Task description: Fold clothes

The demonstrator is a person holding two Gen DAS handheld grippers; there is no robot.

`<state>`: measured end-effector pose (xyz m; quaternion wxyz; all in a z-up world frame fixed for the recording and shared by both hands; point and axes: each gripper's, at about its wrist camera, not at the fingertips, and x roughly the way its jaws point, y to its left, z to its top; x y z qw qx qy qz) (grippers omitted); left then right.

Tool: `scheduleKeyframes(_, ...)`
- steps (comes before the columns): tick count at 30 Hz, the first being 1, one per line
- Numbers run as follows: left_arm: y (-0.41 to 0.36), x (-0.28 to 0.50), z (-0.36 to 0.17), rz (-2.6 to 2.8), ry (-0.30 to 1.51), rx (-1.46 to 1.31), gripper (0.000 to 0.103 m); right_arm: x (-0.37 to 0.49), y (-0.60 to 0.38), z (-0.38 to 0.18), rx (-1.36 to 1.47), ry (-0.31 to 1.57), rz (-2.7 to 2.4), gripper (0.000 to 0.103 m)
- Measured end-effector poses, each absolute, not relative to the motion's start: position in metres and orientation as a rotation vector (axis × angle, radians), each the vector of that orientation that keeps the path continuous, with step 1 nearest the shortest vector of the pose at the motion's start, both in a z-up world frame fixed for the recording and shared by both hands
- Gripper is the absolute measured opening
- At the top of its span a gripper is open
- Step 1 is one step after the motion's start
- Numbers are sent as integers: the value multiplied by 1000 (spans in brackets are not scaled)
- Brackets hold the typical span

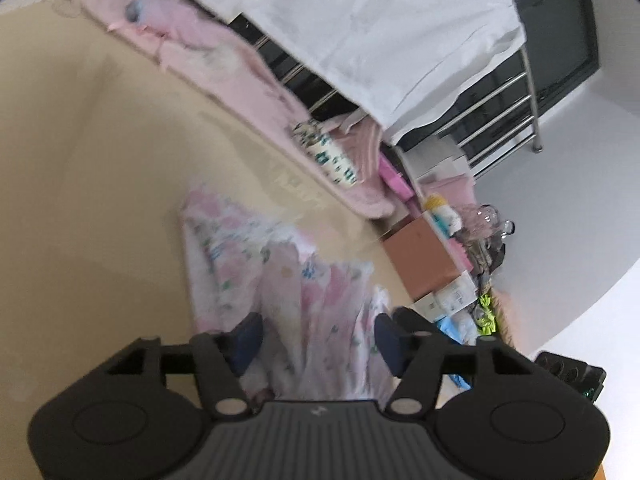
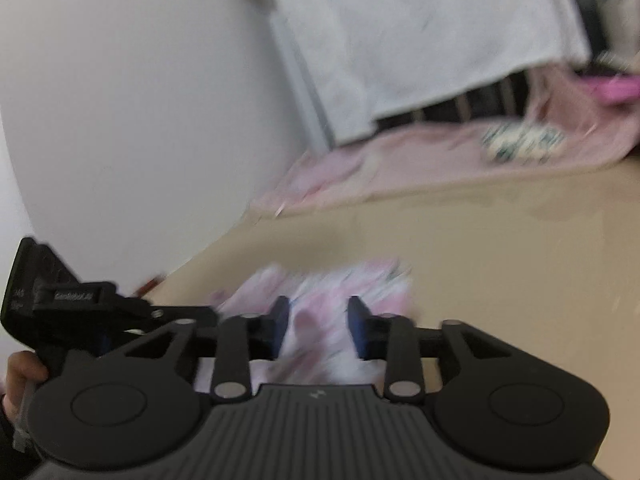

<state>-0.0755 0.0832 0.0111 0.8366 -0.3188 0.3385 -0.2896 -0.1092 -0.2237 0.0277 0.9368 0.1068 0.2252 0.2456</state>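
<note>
**A:** Start at the left of your left wrist view. What do you have?

**B:** Bare tan table (image 1: 100, 200) on the left; the pink floral garment (image 1: 256, 264) lies in the lower middle, running down between your fingers. Your left gripper (image 1: 318, 340) has its jaws apart, cloth between them, and the pads don't look pressed onto it. Further right, a brown box (image 1: 424, 252) sits beside clutter at the table's edge.

**A:** And the right wrist view?

**B:** At the lower left your other gripper's body shows, with a hand (image 2: 22, 376) on it. In the lower middle, your right gripper (image 2: 318, 326) is also parted, the same floral cloth blurred between the pads; I can't see it pinched. A pink blanket (image 2: 400, 160) lies at the table's far edge, in the upper right.

**A:** Which step, then?

**B:** I'd say you're taking hold of the near edge, before a fold. Next you likely need both jaws closing firmly on the fabric, then a level lift toward the far side.
</note>
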Motion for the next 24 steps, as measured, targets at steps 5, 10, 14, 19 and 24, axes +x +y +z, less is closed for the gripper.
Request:
scheduleKeyframes(5,74,-77,10,-635,755,-682,5,-88,-248,-1,378,624,535,23)
scheduleKeyframes(10,92,-103,12,-639,772,-716,6,-92,-248,3,485,610,692,7)
scheduleKeyframes(14,98,-115,-9,-593,839,-702,6,-97,-230,9,363,681,720,6)
scheduleKeyframes(19,99,-114,-12,-566,815,-676,14,-98,-205,2,215,736,674,9)
scheduleKeyframes(24,100,-125,23,-575,648,-562,47,-119,-219,32,136,578,578,41)
